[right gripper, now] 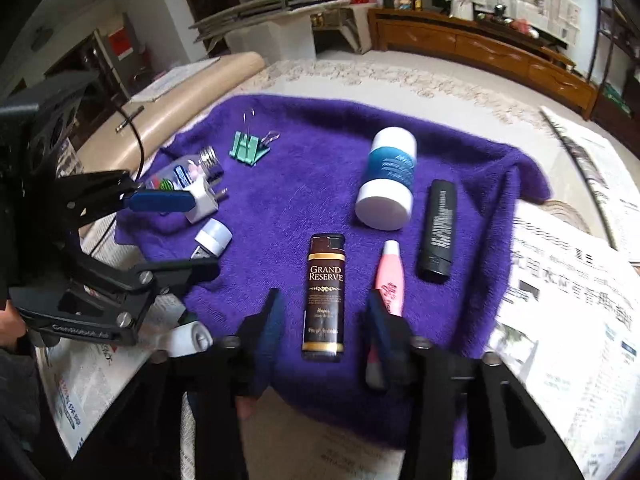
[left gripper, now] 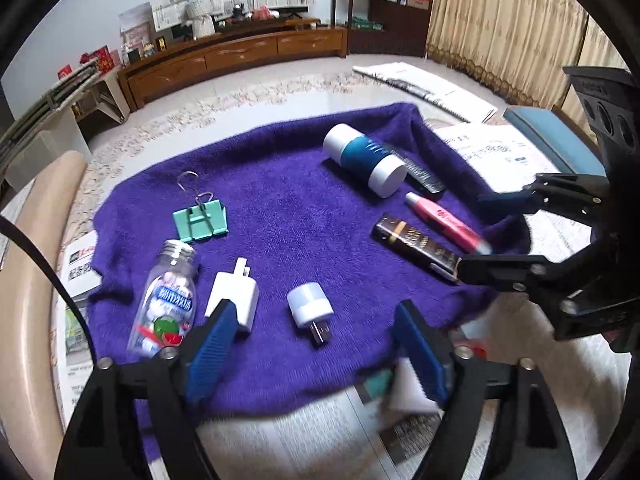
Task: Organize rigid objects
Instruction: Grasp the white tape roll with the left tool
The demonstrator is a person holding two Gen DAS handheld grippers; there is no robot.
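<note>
A purple towel [left gripper: 280,208] [right gripper: 304,184] holds the objects. My left gripper [left gripper: 316,340] is open and empty above the towel's near edge, with a white plug adapter [left gripper: 234,294], a small white USB light [left gripper: 310,308] and a clear candy bottle [left gripper: 166,304] just ahead. My right gripper [right gripper: 324,320] is open, its jaws on either side of a brown "Grand Reserve" lighter [right gripper: 325,296] [left gripper: 416,246]. A pink tube [right gripper: 388,276] [left gripper: 444,220] lies against its right finger.
A white-and-teal cylinder [left gripper: 364,160] [right gripper: 388,178], a black tube [right gripper: 438,226] and a mint binder clip [left gripper: 200,220] [right gripper: 250,148] also lie on the towel. Newspapers [right gripper: 568,300] cover the surface around it. A beige padded edge [left gripper: 24,280] lies left.
</note>
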